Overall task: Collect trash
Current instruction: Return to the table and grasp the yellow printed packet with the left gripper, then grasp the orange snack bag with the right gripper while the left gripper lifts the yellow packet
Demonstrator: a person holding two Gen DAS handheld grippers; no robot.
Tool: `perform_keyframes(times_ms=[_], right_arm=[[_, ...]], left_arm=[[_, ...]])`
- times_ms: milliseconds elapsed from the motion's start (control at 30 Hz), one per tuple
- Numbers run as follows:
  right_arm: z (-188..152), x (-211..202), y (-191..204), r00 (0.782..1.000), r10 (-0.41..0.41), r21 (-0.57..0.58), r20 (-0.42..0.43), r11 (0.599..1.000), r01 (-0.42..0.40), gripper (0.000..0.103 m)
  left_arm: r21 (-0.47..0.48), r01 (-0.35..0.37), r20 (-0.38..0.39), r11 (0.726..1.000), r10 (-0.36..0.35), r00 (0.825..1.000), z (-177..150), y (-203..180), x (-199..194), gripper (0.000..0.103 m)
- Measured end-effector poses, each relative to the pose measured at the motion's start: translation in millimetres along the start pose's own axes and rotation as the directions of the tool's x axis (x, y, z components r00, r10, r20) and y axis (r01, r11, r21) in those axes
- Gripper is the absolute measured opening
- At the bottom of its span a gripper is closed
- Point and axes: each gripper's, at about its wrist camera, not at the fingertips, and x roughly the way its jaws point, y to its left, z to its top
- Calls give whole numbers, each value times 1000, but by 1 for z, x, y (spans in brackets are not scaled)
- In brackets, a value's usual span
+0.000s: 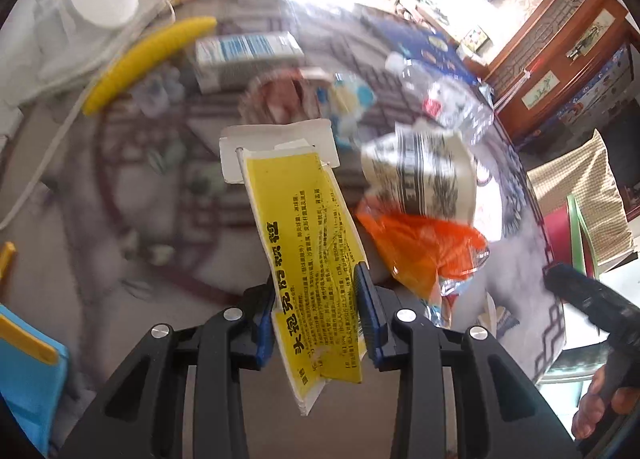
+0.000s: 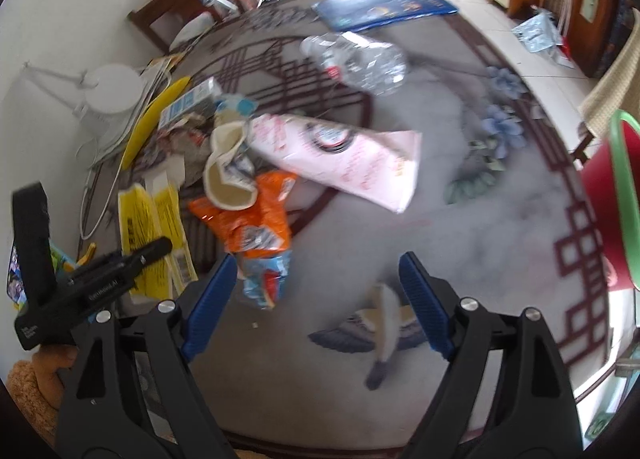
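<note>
Gathering trash off the rug (image 2: 500,219)
My left gripper (image 1: 318,307) pinches the yellow medicine box (image 1: 310,243); my right gripper (image 2: 318,299) gapes wide, empty.

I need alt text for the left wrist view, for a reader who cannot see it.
The left gripper pinches a flattened yellow box printed with black Chinese text, above a patterned rug. Beyond it lie an orange snack bag, a crushed paper cup and a clear plastic bottle.
</note>
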Motion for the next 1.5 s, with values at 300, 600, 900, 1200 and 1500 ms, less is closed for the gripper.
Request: perform_keyframes(times_ms=[300, 600, 900, 1200, 1500], right_arm=[[13, 60, 41, 994, 48, -124, -103, 990, -61, 85], [17, 85, 43, 990, 47, -128, -135, 990, -65, 70], [10, 47, 38, 991, 109, -108, -79, 987, -118, 49], [15, 9, 10, 924, 381, 88, -24, 922, -377, 49], [13, 0, -6, 940, 342, 143, 7, 930, -340, 49]], left_arm=[[8, -29, 74, 1000, 28, 997, 8, 7, -28, 32], [3, -32, 99, 999, 31, 995, 10, 10, -37, 33], [19, -25, 114, 1000, 23, 993, 12, 3, -39, 33], [53, -5, 144, 999, -3, 990, 21, -18, -44, 33], [65, -6, 162, 998, -5, 987, 22, -24, -48, 33]])
